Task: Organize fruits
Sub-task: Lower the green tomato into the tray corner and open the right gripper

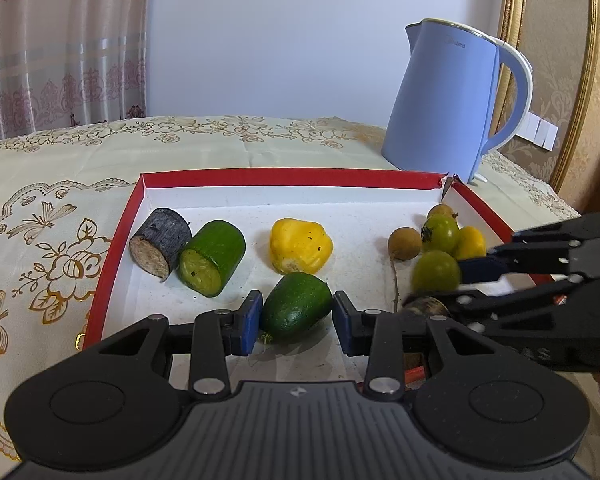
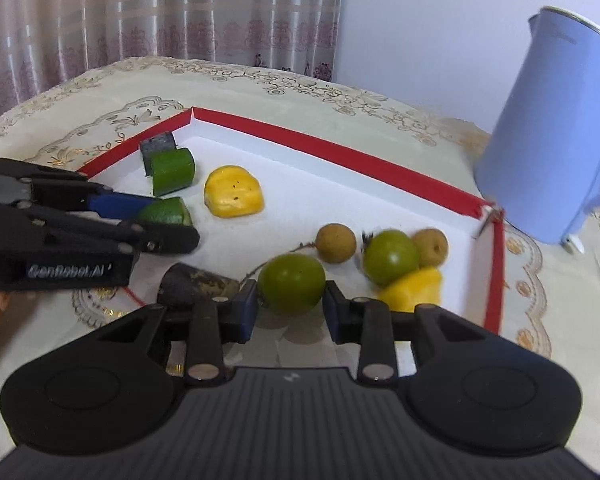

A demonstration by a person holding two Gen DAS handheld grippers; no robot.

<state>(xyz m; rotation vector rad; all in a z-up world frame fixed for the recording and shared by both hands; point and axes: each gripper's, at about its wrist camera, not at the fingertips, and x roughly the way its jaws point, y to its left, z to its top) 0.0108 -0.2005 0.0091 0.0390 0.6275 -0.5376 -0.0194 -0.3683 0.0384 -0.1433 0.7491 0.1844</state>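
The green cucumber end (image 1: pixel 296 306) sits between my left gripper (image 1: pixel 298 318) pads, clamped, low over the red-rimmed tray (image 1: pixel 284 178). My right gripper (image 2: pixel 289 308) is closed on a green tomato (image 2: pixel 291 283). Just ahead of the right one lie a second green tomato (image 2: pixel 390 255), two brown longans (image 2: pixel 335 243) and a yellow piece (image 2: pixel 414 288). Beyond my left gripper lie a yellow chunk (image 1: pixel 300 245), a cucumber section (image 1: pixel 214 256) and a dark stub (image 1: pixel 160 242).

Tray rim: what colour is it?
Red outside, white inside; the tray rim shows best in the left wrist view.
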